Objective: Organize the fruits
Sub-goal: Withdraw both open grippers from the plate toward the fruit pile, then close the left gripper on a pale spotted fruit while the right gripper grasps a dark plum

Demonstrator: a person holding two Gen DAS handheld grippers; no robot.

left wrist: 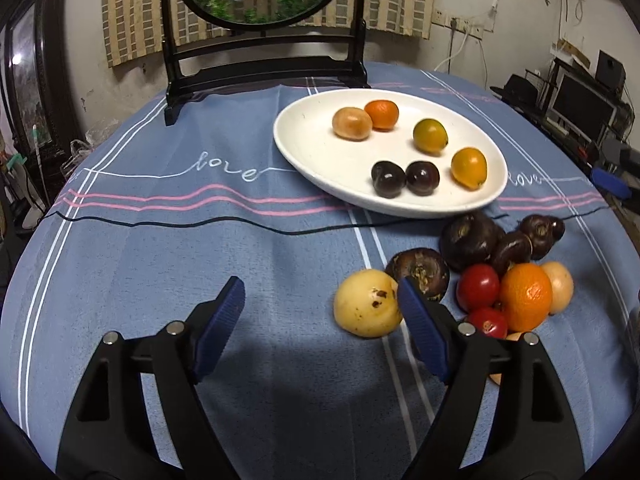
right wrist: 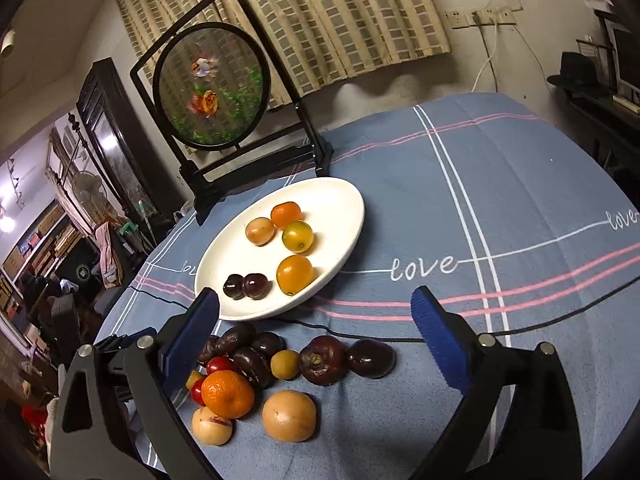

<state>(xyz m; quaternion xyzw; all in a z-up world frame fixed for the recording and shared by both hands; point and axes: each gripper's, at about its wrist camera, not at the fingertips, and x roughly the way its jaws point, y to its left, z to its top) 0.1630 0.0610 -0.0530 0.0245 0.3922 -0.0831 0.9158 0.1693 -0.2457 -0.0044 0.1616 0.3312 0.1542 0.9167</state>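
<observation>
White oval plate (left wrist: pixel 304 136) on blue striped tablecloth (left wrist: pixel 160 240): holds six small fruits, namely two dark cherries (left wrist: pixel 404 179), three orange-yellow kumquats (left wrist: pixel 469 168) and one tan fruit (left wrist: pixel 352 123). Loose pile (right wrist: pixel 272 368) on the cloth just in front of the plate: dark water chestnuts, red cherry tomatoes, one mandarin (right wrist: pixel 227 394), pale yellow fruits. Left gripper (left wrist: pixel 320 300): jaws spread, empty, beside the pile. Right gripper (right wrist: pixel 316 304): jaws spread, empty, above the pile. Goldfish screen (right wrist: pixel 212 84) stands behind the plate.
</observation>
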